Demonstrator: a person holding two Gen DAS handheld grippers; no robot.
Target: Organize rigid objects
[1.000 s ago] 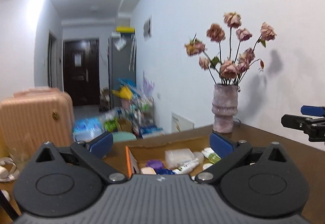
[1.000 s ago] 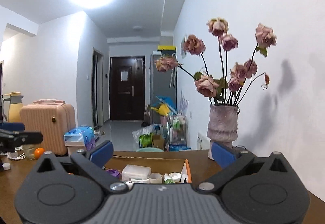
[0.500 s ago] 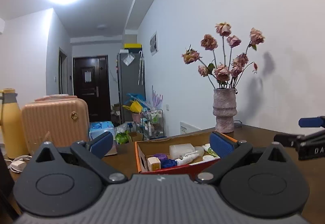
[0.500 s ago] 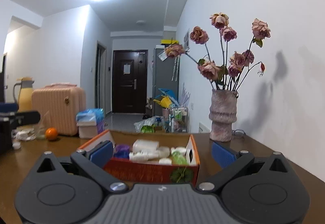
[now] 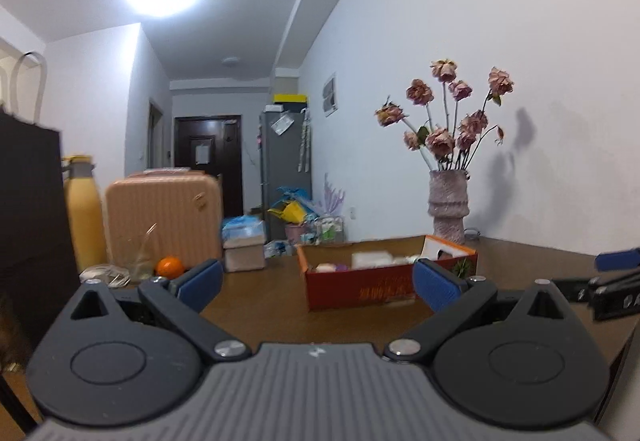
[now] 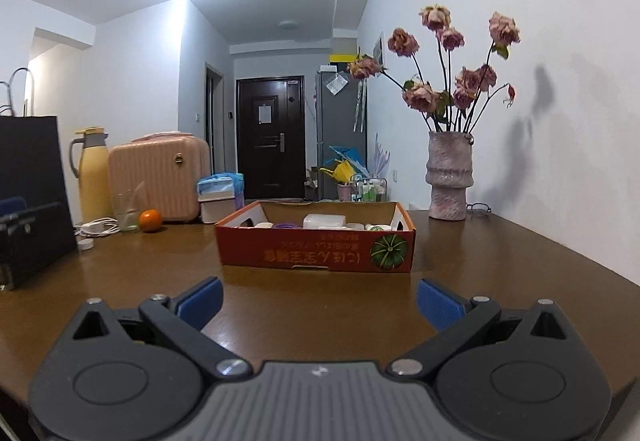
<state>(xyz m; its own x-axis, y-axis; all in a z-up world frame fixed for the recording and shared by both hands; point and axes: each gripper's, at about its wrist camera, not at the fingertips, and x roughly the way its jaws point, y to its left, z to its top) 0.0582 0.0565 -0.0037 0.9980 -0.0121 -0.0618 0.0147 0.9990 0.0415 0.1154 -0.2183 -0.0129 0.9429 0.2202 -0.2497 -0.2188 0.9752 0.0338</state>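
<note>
Both the left gripper (image 5: pixel 318 287) and right gripper (image 6: pixel 320 303) hang wide apart, empty, low over the brown table (image 6: pixel 500 261). The red cardboard box (image 6: pixel 316 251) sits mid-table, holding what look like small containers.

Both grippers have drawn back and lower from the cardboard box (image 6: pixel 316 243).

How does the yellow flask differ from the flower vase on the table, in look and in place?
The yellow flask is smooth, with a grey lid and a side handle; the flower vase is rough, pinkish and ridged, with no handle. The flask is closed, while the vase is open and holds dried roses. The flask stands at the left beside the pink suitcase; the vase stands at the right near the wall. Both stand upright on the brown table.
</note>
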